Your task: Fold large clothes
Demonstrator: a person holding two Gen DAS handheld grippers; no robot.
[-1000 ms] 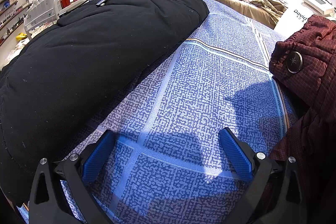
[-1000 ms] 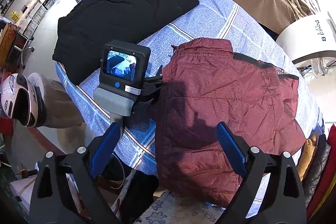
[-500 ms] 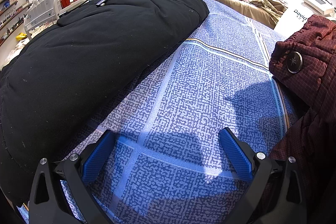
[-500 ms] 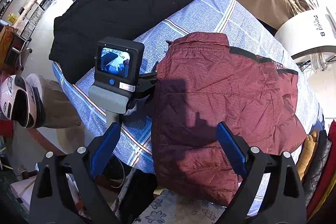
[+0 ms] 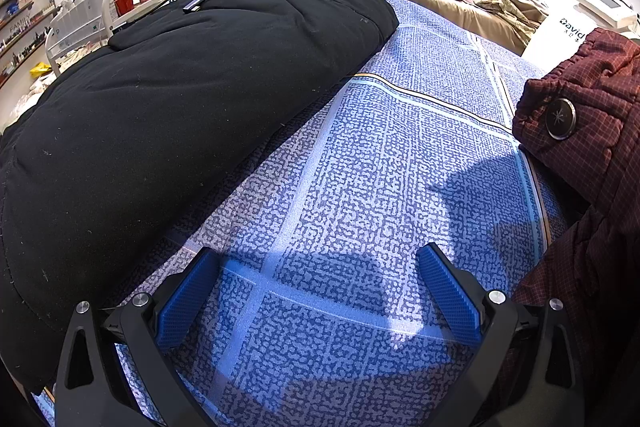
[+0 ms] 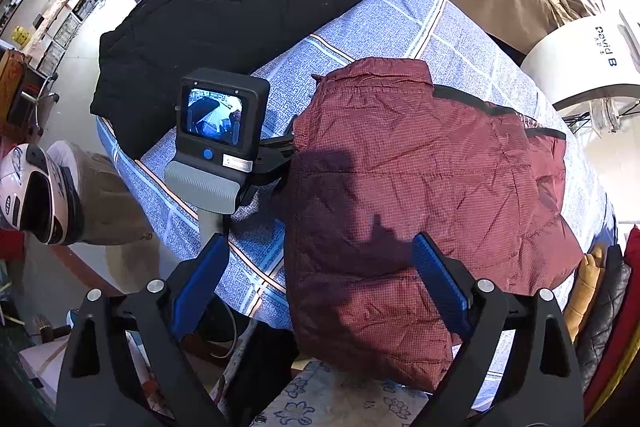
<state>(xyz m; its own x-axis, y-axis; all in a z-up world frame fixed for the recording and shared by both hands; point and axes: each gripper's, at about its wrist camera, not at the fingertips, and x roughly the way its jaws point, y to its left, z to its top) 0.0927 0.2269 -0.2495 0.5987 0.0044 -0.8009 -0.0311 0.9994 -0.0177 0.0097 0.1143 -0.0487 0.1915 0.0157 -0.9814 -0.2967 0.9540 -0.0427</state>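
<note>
Looking along your right gripper (image 6: 316, 271), you see its jaws spread wide and empty above the folded maroon jacket (image 6: 424, 195), whose near edge hangs off the bed (image 6: 404, 23) and out of sight. Your left gripper (image 5: 320, 291) lies low on the blue sheet, jaws also spread, holding nothing; its fingertips are hidden from the right view behind its screen housing. Beyond lies the black coat (image 6: 224, 7), its far end cut off.

Maroon puffer jacket (image 6: 432, 195) with fine grid check fills the frame's right; plain black padded jacket (image 6: 224, 11) upper left. Beneath them, a bedsheet (image 5: 400, 187) in blue-and-white maze print, pale stripes crossing.
</note>
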